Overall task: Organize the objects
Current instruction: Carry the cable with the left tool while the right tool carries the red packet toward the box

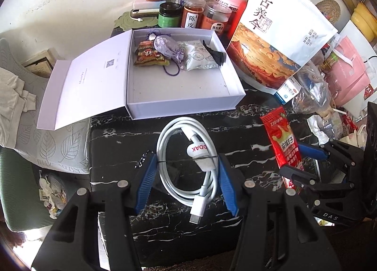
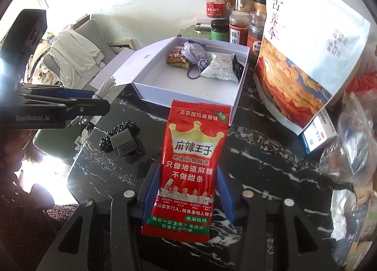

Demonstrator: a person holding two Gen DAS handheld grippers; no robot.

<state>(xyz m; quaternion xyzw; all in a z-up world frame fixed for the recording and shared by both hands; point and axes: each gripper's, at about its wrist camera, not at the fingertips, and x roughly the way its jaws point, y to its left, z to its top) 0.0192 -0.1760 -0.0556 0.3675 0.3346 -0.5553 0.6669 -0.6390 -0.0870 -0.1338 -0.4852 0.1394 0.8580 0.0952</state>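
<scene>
Coiled cable point(image 1: 188, 162) hangs near white box point(image 1: 179, 103)'s open front half.

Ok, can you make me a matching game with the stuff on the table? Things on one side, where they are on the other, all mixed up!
Things:
1. white cable
2. red snack packet
3. purple pouch
4. black bead bracelet

Places:
A. inside the white box
B. lying loose on the black marble table
C. between the jaws of the left gripper
D. between the jaws of the right gripper

Pairs: 1-C, 2-D, 3-A, 4-B
</scene>
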